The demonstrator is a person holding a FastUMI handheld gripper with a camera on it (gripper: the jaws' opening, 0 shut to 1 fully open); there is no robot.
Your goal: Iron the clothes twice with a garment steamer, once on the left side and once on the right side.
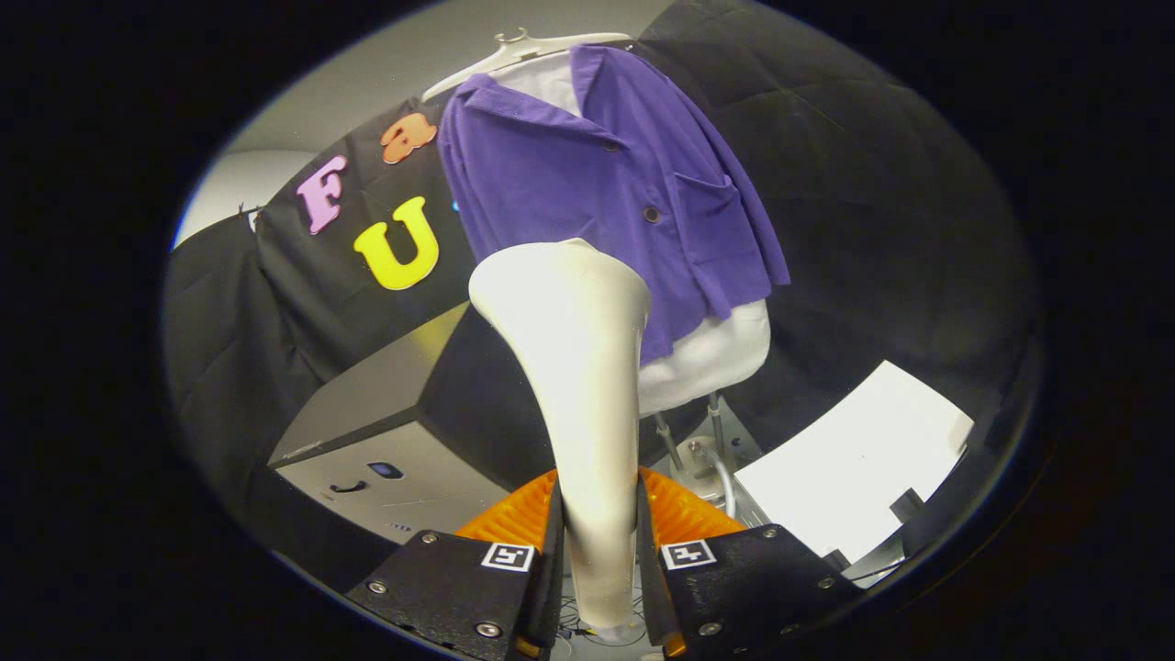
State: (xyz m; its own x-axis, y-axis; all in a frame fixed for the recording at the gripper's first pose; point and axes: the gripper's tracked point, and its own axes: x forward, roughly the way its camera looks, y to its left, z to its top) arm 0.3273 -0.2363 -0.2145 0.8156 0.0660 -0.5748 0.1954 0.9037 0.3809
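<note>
Purple shirt (pixel 606 193) is hanging on its hanger (pixel 523 46); just before it, the tongs (pixel 598 560) are clamping the steamer (pixel 578 367) handle.

gripper (pixel 598 551): two flat plate-like finger bodies w/ angular outlines, one each side of a narrow gap. each has small round silver screws along its edges & a square black-and-white fiducial marker near the inner top corner. ribbed surfaces show behind the plates. no cables or sleeve seen.
</note>
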